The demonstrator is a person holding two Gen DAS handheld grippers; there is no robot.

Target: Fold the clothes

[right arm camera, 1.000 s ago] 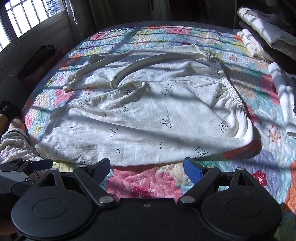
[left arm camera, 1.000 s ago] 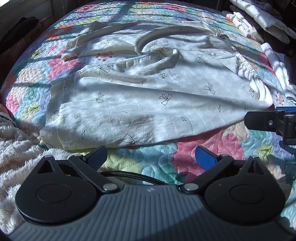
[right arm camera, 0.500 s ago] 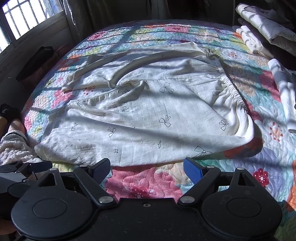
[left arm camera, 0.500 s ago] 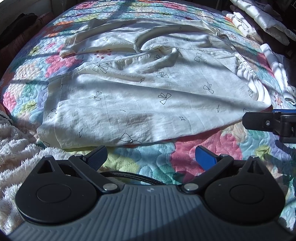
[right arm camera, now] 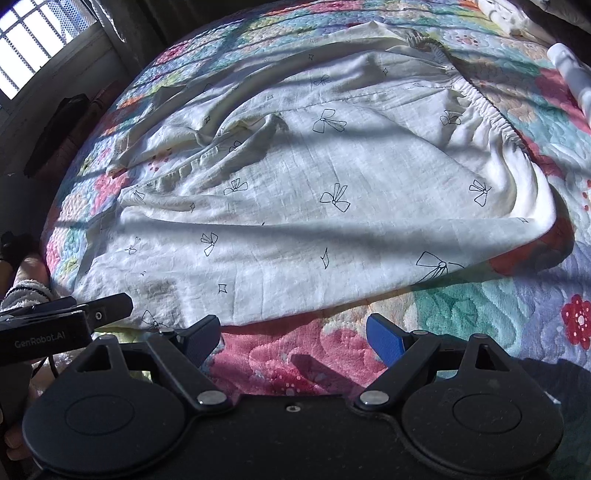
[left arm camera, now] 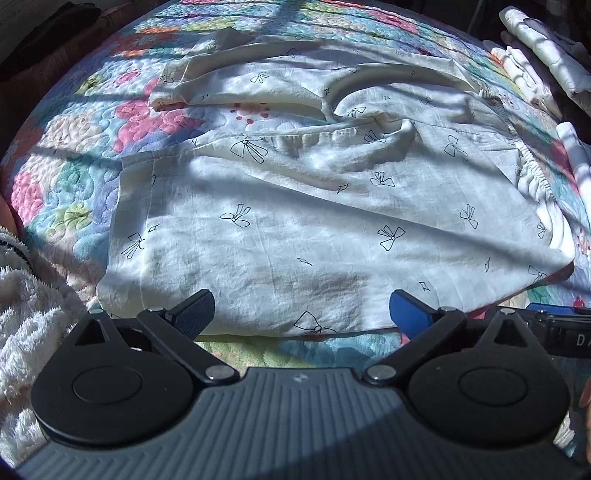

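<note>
A cream, bow-printed cotton garment (left arm camera: 317,229) with an elasticated edge at 3 o'clock lies crumpled on the floral quilt (right arm camera: 480,317). Left gripper (left arm camera: 302,312) and right gripper (right arm camera: 293,334) fingers spread apart at its near hem.

Folded white stack (left arm camera: 535,55) beyond right finger: cut by frame edge. Garment hem (left arm camera: 258,328) hidden behind left gripper's fingers (left arm camera: 194,314).

Home bedroom. Bed (right arm camera: 480,314) wore floral patchwork quilt (left arm camera: 74,155). Barred window (right arm camera: 33,40) sat beyond bed's far left corner, dark curtain (right arm camera: 122,22) beside it. Folded white linens (left arm camera: 543,62) stacked at bed's far right edge.
</note>
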